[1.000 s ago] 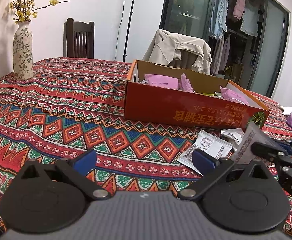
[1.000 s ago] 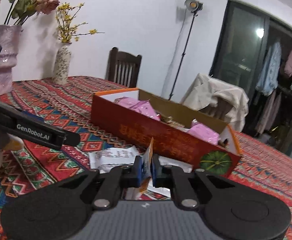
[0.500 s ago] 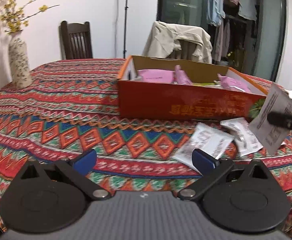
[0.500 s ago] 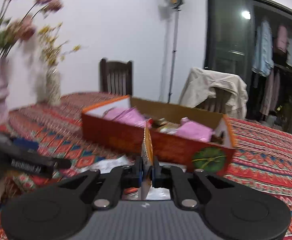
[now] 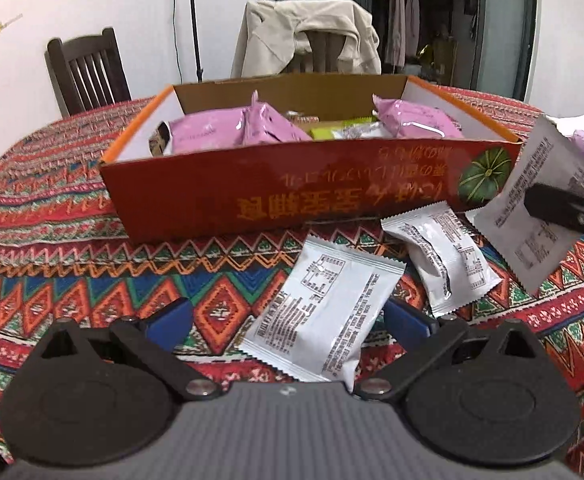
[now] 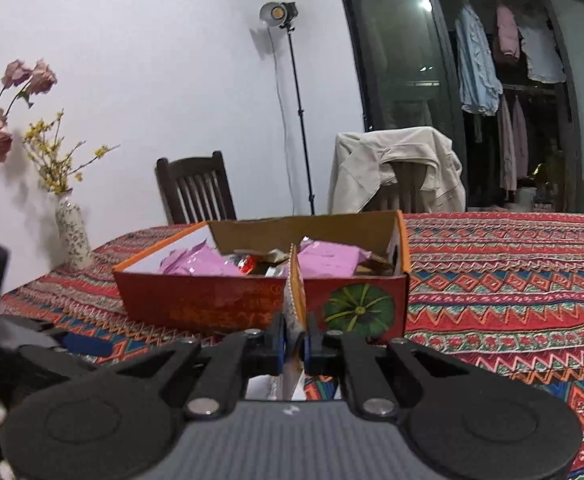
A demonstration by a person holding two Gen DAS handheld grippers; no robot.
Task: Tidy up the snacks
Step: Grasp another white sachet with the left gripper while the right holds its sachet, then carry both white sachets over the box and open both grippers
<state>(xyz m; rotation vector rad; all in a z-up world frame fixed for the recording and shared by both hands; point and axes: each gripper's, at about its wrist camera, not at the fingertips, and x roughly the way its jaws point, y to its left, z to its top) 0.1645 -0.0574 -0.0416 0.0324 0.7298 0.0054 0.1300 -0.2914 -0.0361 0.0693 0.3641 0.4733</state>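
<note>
Our right gripper pinches a white foil snack packet before the orange cardboard box. Our left gripper hangs spread above another white packet.

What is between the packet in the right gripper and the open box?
Nothing visible. The right gripper holds the white packet edge-up just short of the red box, whose near wall is low and top open. Pink packs already fill much of it.

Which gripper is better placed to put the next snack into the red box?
Right. The right gripper is shut on a white packet, held upright just in front of the red box. The left gripper is open and empty above another white packet lying on the tablecloth.
</note>
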